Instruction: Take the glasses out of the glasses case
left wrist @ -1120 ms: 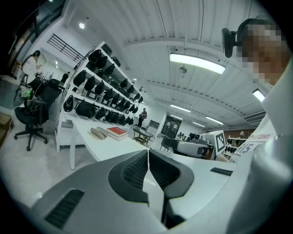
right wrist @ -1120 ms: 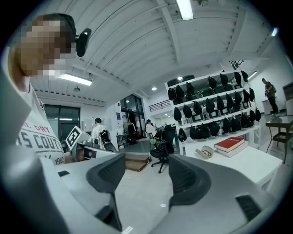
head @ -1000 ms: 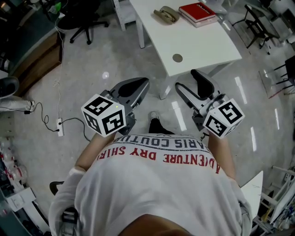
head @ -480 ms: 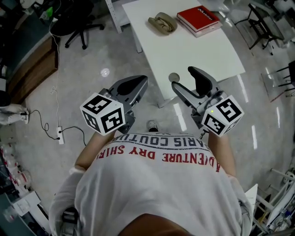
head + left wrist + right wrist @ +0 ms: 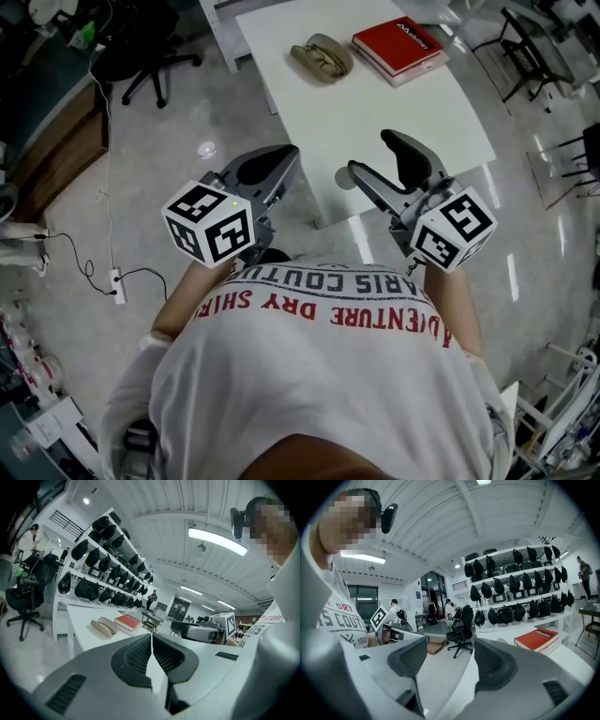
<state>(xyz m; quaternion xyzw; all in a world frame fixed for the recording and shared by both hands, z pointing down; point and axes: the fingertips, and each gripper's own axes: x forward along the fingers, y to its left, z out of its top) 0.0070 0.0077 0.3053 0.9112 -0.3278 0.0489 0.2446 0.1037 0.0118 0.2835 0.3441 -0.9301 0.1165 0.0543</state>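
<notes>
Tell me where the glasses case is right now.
In the head view, the tan glasses case lies near the far end of the white table, just left of the red book.

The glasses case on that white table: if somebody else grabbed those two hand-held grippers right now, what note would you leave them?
Left gripper: jaws together, holding nothing.
Right gripper: jaws apart, holding nothing.
Both are held by the near edge of the white table, well short of the job's things.
The beige oval glasses case lies on the far part of the table, beside a red book. It looks closed, and no glasses are visible.
Done: nothing yet.
Left: reach the case, open it, lift the glasses out.
</notes>
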